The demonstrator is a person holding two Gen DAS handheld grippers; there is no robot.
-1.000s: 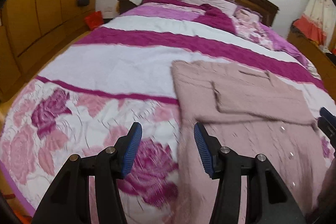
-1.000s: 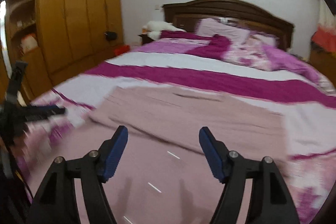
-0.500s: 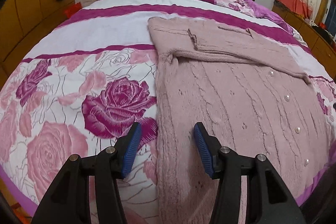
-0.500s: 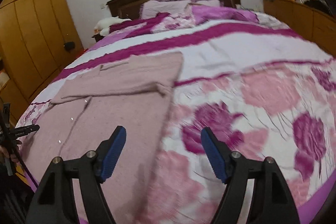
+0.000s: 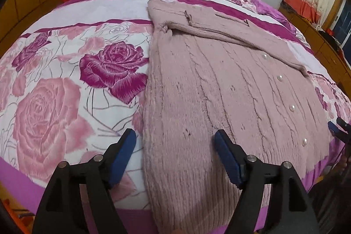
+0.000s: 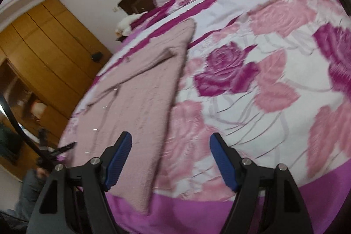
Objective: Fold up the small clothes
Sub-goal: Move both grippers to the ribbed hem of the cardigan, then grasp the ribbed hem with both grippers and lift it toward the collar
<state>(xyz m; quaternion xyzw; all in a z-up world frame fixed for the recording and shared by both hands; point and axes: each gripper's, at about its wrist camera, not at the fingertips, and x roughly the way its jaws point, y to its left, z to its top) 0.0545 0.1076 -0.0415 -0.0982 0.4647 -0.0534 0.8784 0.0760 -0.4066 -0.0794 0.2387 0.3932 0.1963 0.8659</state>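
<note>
Since a moment ago we have dropped both hand-held grippers, left and right, wide and empty, to the bed's near edge, where the soft, floppy knit cardigan lies flat, best pinched at its hem corners.

Matt ribbed-knit cardigan on smooth printed cloth bedspread.

A dusty-pink knit cardigan with pearl buttons lies flat, sleeve folded across.
</note>
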